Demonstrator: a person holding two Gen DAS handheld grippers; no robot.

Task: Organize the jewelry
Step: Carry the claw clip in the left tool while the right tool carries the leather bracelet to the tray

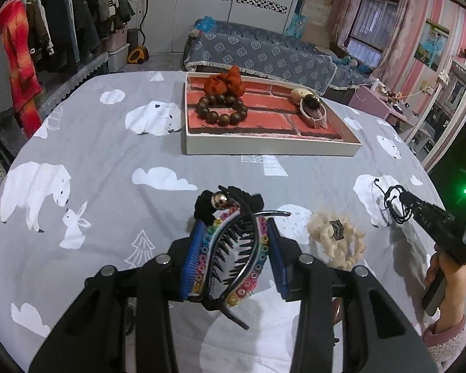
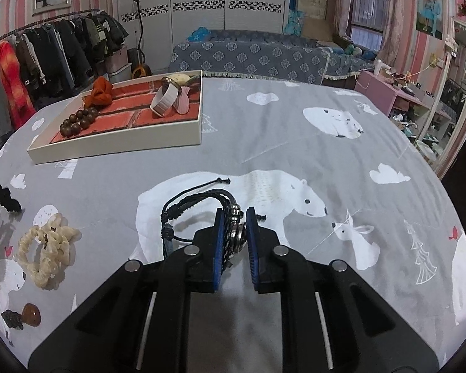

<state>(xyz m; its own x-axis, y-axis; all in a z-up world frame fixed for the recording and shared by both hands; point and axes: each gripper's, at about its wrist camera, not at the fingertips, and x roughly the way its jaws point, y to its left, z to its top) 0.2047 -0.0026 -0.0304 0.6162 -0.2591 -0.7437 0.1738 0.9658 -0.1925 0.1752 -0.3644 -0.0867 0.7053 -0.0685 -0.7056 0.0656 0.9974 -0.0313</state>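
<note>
Centrally, a grey bedsheet [image 1: 115,143] printed with polar bears carries a white tray [image 1: 264,147] lined in red brick pattern. Nearer, the left tool [image 1: 233,255], half open, grips a beaded rainbow hair clip [image 1: 233,258] between its blue pads. Rightward, the right tool [image 2: 235,233], nearly closed, pinches a black braided cord bracelet [image 2: 198,208] above the sheet.

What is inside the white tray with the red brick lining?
Inside the white tray: an orange fabric scrunchie, a brown wooden bead bracelet and pale hair accessories. What lies beneath them is hidden.
</note>
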